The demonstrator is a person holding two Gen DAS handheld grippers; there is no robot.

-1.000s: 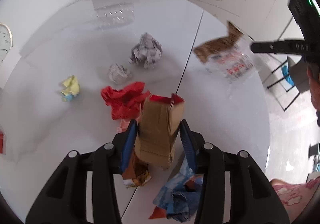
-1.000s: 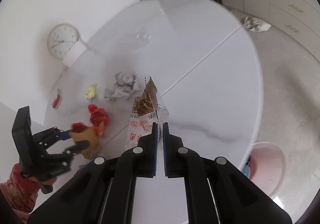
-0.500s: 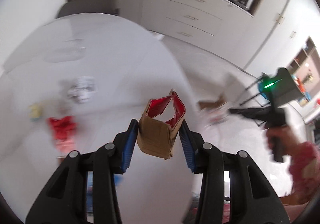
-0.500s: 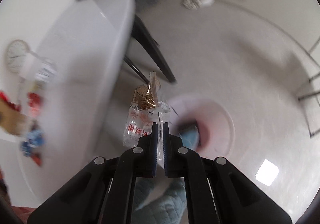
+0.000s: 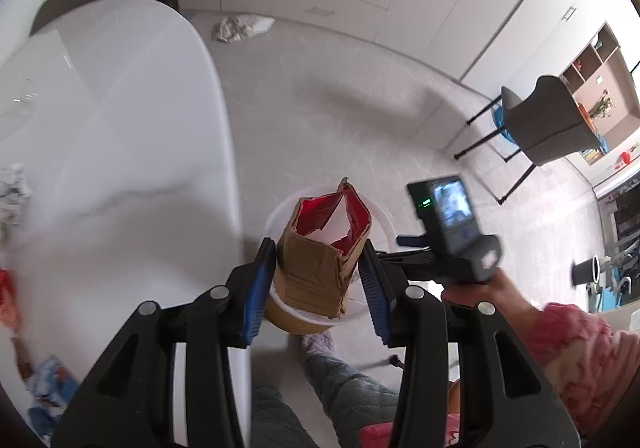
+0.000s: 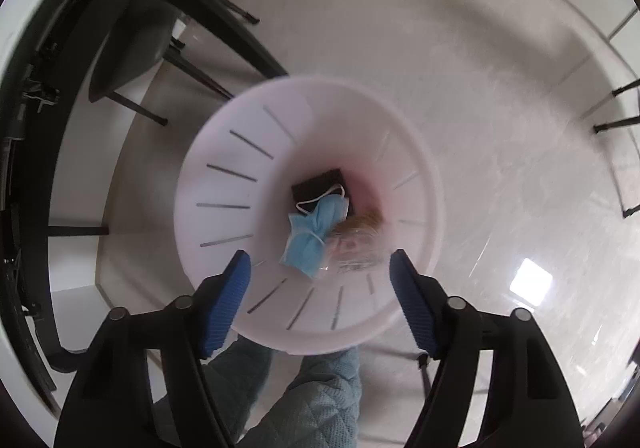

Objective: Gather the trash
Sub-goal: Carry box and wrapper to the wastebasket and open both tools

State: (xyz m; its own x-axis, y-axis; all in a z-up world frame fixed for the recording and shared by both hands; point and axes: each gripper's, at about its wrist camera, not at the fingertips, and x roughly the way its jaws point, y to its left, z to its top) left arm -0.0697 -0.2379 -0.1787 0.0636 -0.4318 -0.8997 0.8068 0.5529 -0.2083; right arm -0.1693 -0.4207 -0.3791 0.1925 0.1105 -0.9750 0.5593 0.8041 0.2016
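Two hand-held grippers are over the white bin [image 6: 224,184], which stands on the floor just beside the table [image 5: 120,136]. The right hand-held gripper [image 6: 320,280] points almost straight down into it; its jaws have just been opening and now stand wide apart with nothing between them. The clear plastic wrapper [image 6: 356,244] lies blurred in the bottom of the bin, beside a blue face mask [image 6: 312,236] and a dark flat object, so it looks freshly dropped and this hand's delivery seems done.

The left hand-held gripper [image 5: 318,280] is clamped on a brown cardboard box [image 5: 320,264] with a red lining, its blue pads pressing the two side walls and the torn open end facing away. It is held above the bin's rim [image 5: 280,212], close to the right hand-held gripper's black body [image 5: 452,232], apparently placed so that letting go would drop the box inside.

More litter is left: crumpled paper [image 5: 14,184] and red scraps on the table, a paper wad [image 5: 240,28] on the floor
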